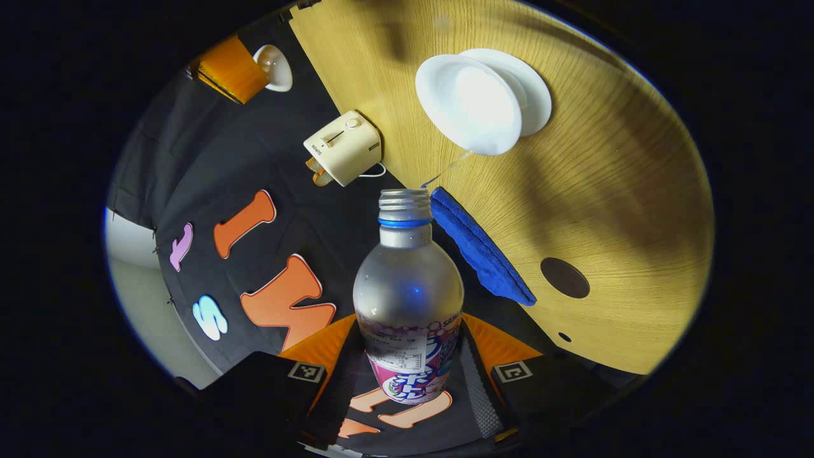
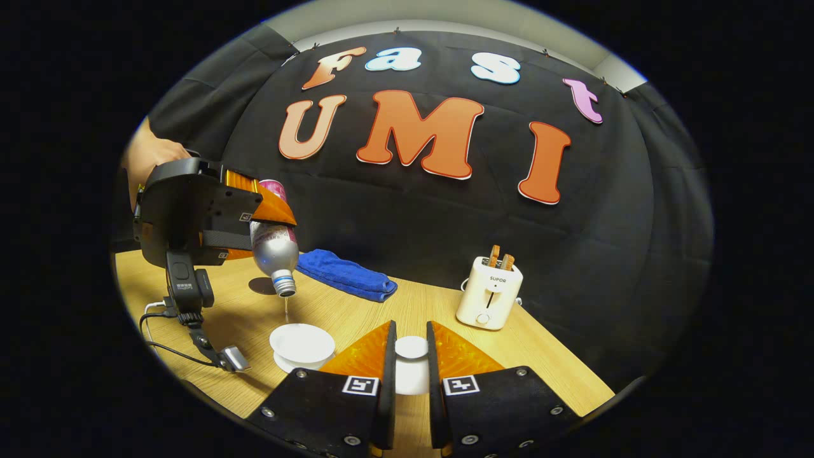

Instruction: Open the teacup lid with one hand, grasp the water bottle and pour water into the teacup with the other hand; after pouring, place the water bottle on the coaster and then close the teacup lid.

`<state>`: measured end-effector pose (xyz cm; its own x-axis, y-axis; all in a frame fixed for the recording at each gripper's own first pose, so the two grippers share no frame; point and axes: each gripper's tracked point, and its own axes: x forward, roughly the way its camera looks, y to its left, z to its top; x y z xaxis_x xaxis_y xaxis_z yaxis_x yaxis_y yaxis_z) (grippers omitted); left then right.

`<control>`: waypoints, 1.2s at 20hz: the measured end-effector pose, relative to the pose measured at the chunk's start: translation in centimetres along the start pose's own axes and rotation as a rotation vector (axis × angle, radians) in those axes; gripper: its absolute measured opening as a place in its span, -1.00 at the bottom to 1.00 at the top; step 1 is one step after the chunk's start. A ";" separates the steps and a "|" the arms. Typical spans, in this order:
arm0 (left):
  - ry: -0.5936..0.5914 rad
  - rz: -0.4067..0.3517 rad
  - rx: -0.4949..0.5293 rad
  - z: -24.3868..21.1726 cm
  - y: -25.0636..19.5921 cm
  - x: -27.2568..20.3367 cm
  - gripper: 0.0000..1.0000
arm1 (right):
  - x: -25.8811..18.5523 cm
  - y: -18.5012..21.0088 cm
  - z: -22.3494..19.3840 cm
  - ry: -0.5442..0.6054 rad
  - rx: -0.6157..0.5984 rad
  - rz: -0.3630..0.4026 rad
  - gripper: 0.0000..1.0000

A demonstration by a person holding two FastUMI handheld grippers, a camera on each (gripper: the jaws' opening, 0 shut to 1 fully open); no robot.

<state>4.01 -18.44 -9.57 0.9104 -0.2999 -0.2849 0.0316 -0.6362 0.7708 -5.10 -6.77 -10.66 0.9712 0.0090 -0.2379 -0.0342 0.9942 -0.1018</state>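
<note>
1. The left gripper had its jaws clamped on the lower body of the water bottle, which was tipped neck-down above the teacup.
2. A thin stream of water ran from the bottle's open mouth into the teacup, so I judged the pouring step to be under way, not finished.
3. The teacup stood open on its saucer on the wooden table.
4. The right gripper held the teacup lid between its narrowed jaws, lifted just to one side of the teacup and nearer the toaster.
5. The coaster, a dark round disc, lay bare on the table beyond the teacup as seen in the right gripper view, close to the folded blue cloth.
6. Next, as I judged it, the bottle would need righting to stop the flow, then carrying past the teacup and setting upright on the coaster.
7. After that the lid would have to go squarely back over the teacup's rim.
</note>
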 end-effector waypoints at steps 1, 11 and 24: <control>-0.001 0.009 -0.008 0.0 0.1 0.0 0.58 | 0.2 0.0 0.0 0.002 -0.001 -0.001 -0.54; -0.040 0.199 -0.303 -0.2 0.9 -1.6 0.55 | 1.0 0.9 -0.2 0.014 0.005 0.007 -0.55; 0.086 0.449 -1.078 -8.7 -2.1 -3.2 0.60 | 3.6 5.0 0.4 0.038 0.002 0.059 -0.55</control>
<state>4.61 -9.95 -5.25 0.9522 -0.2695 0.1435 -0.0041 0.4589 0.8885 -1.65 -1.71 -11.62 0.9578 0.0631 -0.2803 -0.0901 0.9924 -0.0843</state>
